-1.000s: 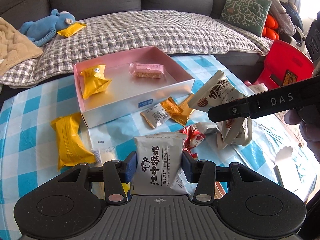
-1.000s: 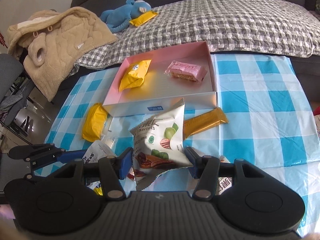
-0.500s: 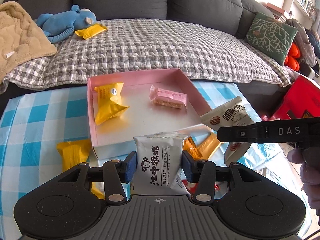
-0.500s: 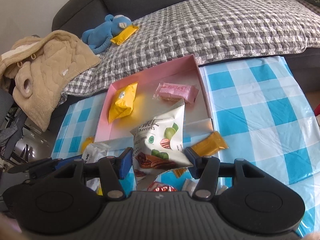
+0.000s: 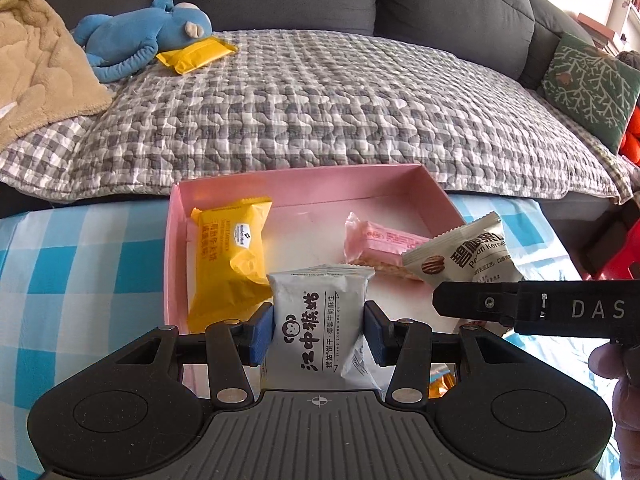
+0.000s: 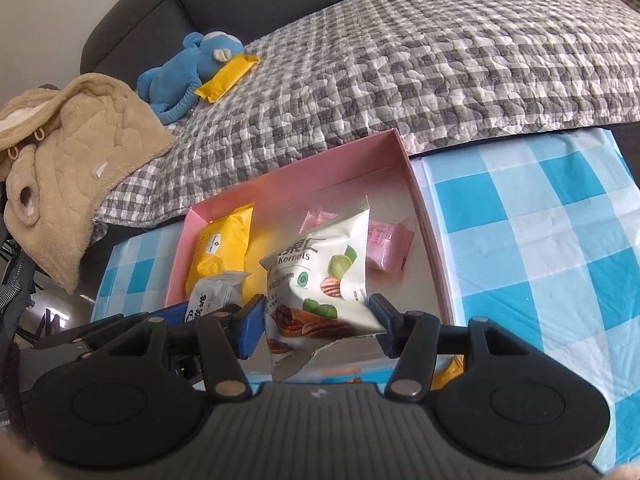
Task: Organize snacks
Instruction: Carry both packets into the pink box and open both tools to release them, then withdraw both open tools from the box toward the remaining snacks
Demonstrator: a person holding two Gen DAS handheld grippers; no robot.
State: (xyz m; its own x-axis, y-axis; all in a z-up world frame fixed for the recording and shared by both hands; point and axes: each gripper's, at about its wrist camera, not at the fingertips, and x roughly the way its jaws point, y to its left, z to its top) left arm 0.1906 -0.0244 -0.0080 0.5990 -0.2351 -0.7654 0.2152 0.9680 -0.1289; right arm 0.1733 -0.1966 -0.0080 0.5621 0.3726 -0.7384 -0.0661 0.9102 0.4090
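My left gripper (image 5: 319, 330) is shut on a white biscuit packet (image 5: 318, 320) with black Chinese lettering, held over the near part of the pink box (image 5: 304, 184). My right gripper (image 6: 318, 322) is shut on a white pecan kernels bag (image 6: 324, 276), also above the box (image 6: 296, 180). That bag (image 5: 460, 256) and the right gripper's arm show at the right of the left wrist view. Inside the box lie a yellow packet (image 5: 230, 256) and a pink wafer packet (image 5: 380, 246). The biscuit packet (image 6: 214, 294) peeks in at the left of the right wrist view.
The box sits on a blue-and-white checked tablecloth (image 5: 76, 280), against a sofa with a grey checked quilt (image 5: 312, 100). On the quilt lie a blue plush toy (image 5: 144, 36), a yellow packet (image 5: 196, 54) and a beige garment (image 6: 68, 156). A green cushion (image 5: 588, 80) sits far right.
Both grippers have carried their packets forward from the loose snacks on the cloth to above the pink box. The box now looks larger and nearer; the snack pile has dropped out of view.
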